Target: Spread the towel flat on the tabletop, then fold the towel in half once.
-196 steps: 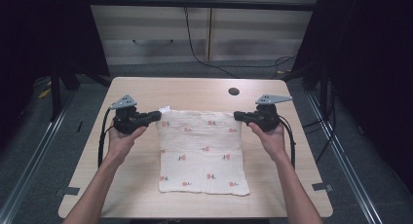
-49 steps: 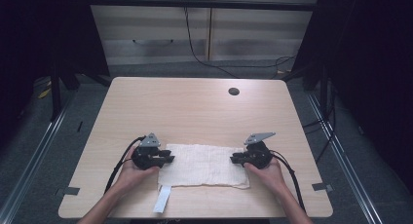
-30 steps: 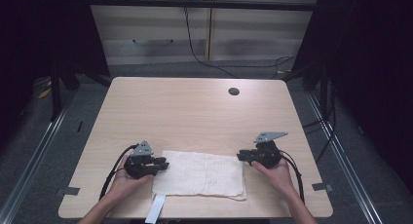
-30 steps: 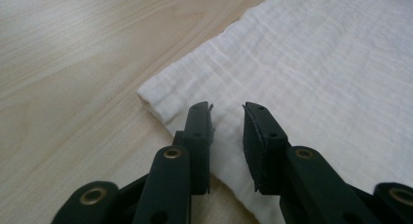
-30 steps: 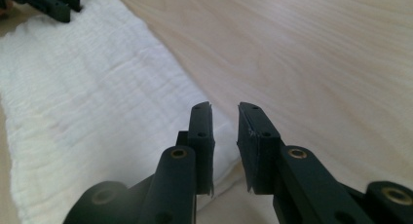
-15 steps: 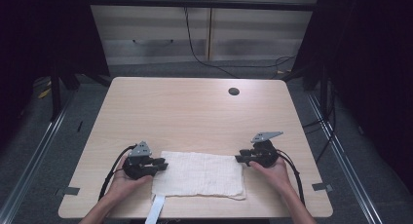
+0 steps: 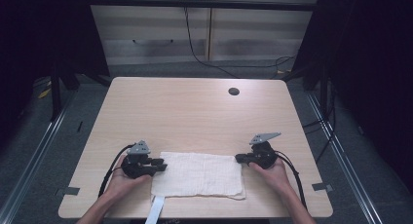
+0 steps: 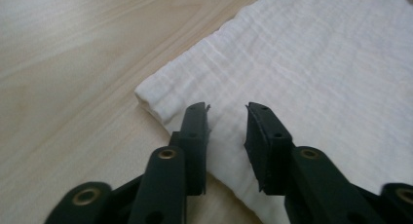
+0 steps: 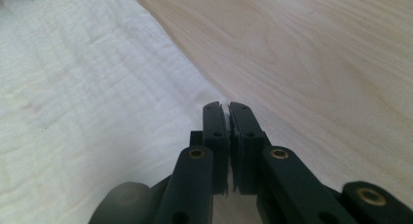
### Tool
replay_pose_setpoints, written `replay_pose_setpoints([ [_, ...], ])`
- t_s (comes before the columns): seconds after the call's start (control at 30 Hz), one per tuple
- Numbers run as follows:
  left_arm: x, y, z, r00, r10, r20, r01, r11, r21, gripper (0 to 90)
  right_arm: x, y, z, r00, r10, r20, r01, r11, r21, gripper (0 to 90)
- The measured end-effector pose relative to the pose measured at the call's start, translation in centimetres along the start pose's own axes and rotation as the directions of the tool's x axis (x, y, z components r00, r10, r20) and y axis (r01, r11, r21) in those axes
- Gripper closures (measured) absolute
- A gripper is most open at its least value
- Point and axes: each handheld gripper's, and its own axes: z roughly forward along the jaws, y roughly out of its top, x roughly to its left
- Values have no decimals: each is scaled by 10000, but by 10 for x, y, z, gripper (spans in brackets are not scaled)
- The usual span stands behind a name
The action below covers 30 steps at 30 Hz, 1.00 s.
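Cloth: a folded white cloth [image 7: 197,175] is lying flat near the front edge of the wooden table [image 7: 185,112], stretching crosswise between the two grippers; a white strip [image 7: 157,210] is hanging off the table edge below its left front corner.

Left gripper: the left gripper [image 7: 157,165] is resting at the cloth's left end, held by the person's left hand [image 7: 122,182]. In the left gripper view [image 8: 226,124] its jaws are standing spread apart with a clear gap, hovering over the folded corner of the cloth [image 8: 311,87], gripping nothing.

Right gripper: the right gripper [image 7: 239,158] is sitting at the cloth's right rear corner, held by the right hand [image 7: 272,174]. In the right gripper view [image 9: 228,109] its jaws are pressed together, with at most a thin slit between them; the cloth's edge [image 9: 97,102] is running up to them from the left, but whether any fabric is pinched between them cannot be told.

Table: a dark round hole [image 7: 234,91] is showing near the far right side, well apart from the cloth.
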Motion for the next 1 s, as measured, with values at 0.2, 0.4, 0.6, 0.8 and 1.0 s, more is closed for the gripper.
replay_pose_setpoints([
  [0.2, 21, 16, -7, 9983, -411, -414, 385, 9974, -612, 636, 0, 1, 0, 10000, -20, -3, 20, 10000, 22, 867],
  [0.4, 32, 25, 12, 9989, -428, -198, 427, 9991, -80, 564, 0, 1, 0, 10000, 14, -2, -14, 10000, 17, 866],
  [0.6, 30, 24, 25, 9993, 17, -377, -4, 9994, 358, 553, 0, 1, 0, 10000, 5, -7, -5, 10000, 13, 866],
  [0.8, 21, 20, 23, 9961, 834, -277, -818, 9953, 518, 688, 0, 1, 1, 10000, -66, 39, 66, 10000, -7, 866],
  [1.0, 12, 20, 23, 9928, 1179, -201, -1165, 9913, 620, 837, 1, 1, 0, 10000, -83, 45, 83, 10000, 43, 868],
])
